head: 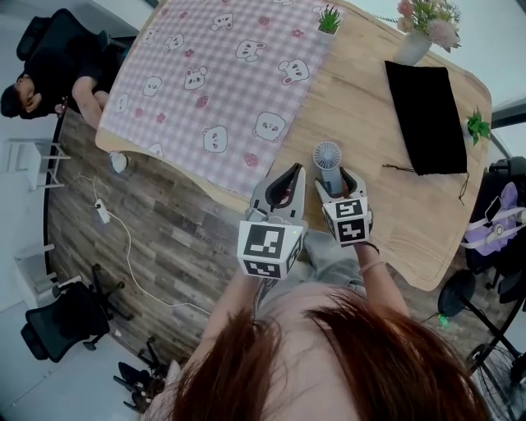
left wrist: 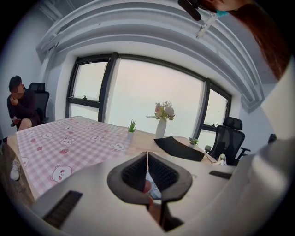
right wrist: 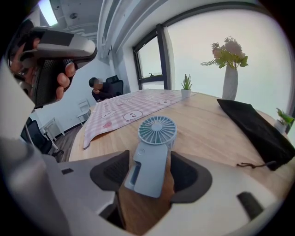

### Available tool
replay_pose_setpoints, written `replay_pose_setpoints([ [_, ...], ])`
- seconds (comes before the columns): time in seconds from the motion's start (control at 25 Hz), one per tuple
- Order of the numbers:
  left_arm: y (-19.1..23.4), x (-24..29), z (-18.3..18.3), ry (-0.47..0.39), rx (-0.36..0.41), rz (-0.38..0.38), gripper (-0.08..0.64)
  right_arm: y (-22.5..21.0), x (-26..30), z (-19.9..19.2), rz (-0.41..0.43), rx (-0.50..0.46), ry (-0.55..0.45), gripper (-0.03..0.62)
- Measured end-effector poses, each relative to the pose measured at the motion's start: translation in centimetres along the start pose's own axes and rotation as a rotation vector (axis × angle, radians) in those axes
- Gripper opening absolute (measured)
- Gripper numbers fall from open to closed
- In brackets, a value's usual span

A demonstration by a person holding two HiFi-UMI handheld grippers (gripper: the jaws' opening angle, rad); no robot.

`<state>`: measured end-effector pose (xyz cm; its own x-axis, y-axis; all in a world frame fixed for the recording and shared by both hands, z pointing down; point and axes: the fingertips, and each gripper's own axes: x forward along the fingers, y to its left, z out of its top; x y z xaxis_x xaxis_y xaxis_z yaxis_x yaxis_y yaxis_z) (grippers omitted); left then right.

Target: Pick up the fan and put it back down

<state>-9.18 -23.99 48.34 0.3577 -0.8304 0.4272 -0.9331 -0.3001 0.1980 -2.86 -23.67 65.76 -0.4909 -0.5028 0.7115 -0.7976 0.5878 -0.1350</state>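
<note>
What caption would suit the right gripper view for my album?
Open right gripper straddles a blue fan lying on the wooden table.

Pretty bright overall, soft daylight pouring in from the big windows (left wrist: 152,99) behind the table (right wrist: 207,124), glass blown out near white, shadows faint, both gripper views bent hard with black fisheye corners, closest plastic looking mushy.

Counted on the bench (head: 353,99): one fan (head: 327,156), one vase (head: 411,48), two potted plants (head: 329,18) (head: 478,125), one black pouch (head: 426,115), one checked cloth (head: 205,74).
</note>
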Motion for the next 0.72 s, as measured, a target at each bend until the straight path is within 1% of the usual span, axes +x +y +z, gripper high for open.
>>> replay_pose_setpoints([
  [0.2,0.38,0.06,-0.20,0.004,-0.012,0.007,0.014,-0.04,0.38,-0.29,-0.038,-0.020,0.025,0.264],
  [0.4,0.38,-0.01,-0.32,0.005,-0.022,0.011,0.014,-0.64,0.35,-0.50,-0.073,-0.034,0.032,0.210],
  [0.72,0.46,-0.24,-0.43,0.006,-0.034,0.020,0.014,-0.87,0.32,-0.44,-0.070,-0.023,0.028,0.213],
])
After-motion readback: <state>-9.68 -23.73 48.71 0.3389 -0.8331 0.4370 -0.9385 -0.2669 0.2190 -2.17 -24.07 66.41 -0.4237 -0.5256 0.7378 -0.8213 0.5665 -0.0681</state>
